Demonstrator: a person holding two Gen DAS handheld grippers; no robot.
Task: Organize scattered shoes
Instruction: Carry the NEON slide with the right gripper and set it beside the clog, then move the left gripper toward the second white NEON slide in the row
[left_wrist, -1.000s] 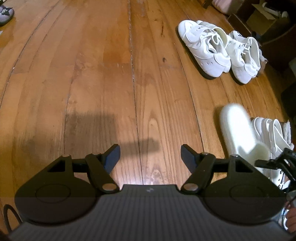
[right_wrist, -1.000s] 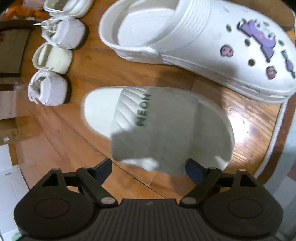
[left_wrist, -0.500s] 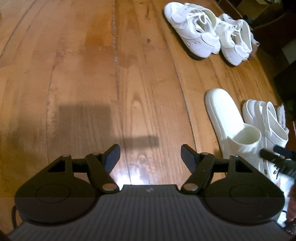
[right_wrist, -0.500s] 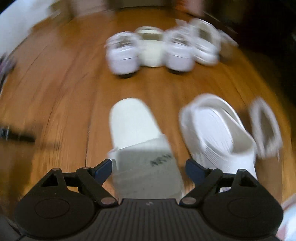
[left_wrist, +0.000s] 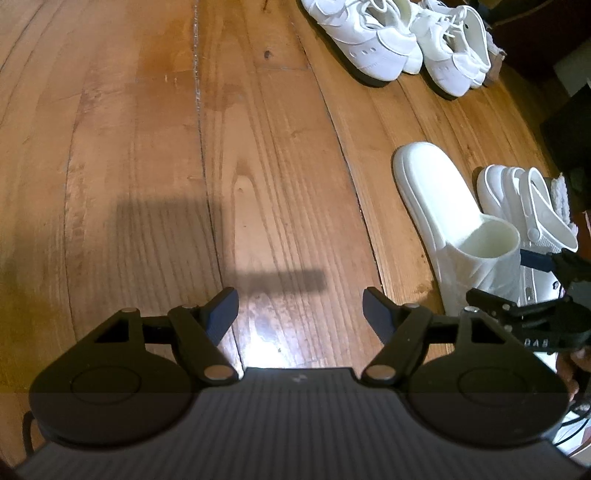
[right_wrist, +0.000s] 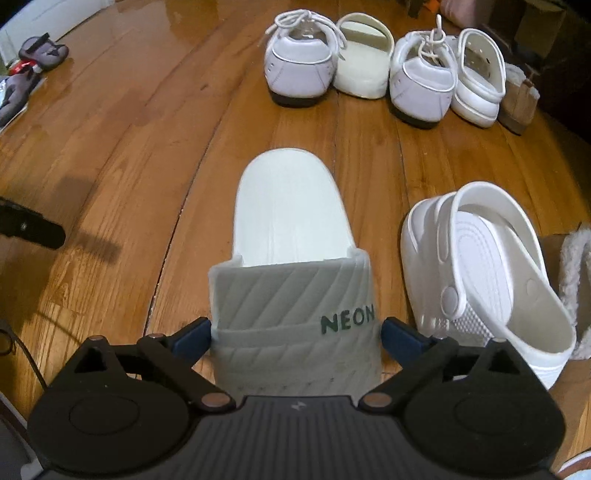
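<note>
A white slide marked NEON (right_wrist: 288, 206) lies flat on the wooden floor, left of a white clog (right_wrist: 491, 280). My right gripper (right_wrist: 295, 332) straddles the slide's strap; its jaws are opening, and a thin gap shows at the right finger. In the left wrist view the same slide (left_wrist: 443, 199) and clog (left_wrist: 532, 206) lie at the right, with the right gripper (left_wrist: 511, 278) around the strap. My left gripper (left_wrist: 300, 310) hangs open over bare floorboards, nothing between its fingers.
A row stands at the far side: two white sneakers (right_wrist: 299, 66) (right_wrist: 421, 85), a cream slide (right_wrist: 364, 62), a white clog (right_wrist: 478, 74) and a brown fluffy boot (right_wrist: 521, 99). Dark sandals (right_wrist: 40, 51) lie far left. A fluffy shoe (right_wrist: 572, 273) lies right of the near clog.
The slide has come down from the air onto the floor beside the clog. The right gripper's jaws have widened around the strap. The left gripper has drifted slightly and stays open.
</note>
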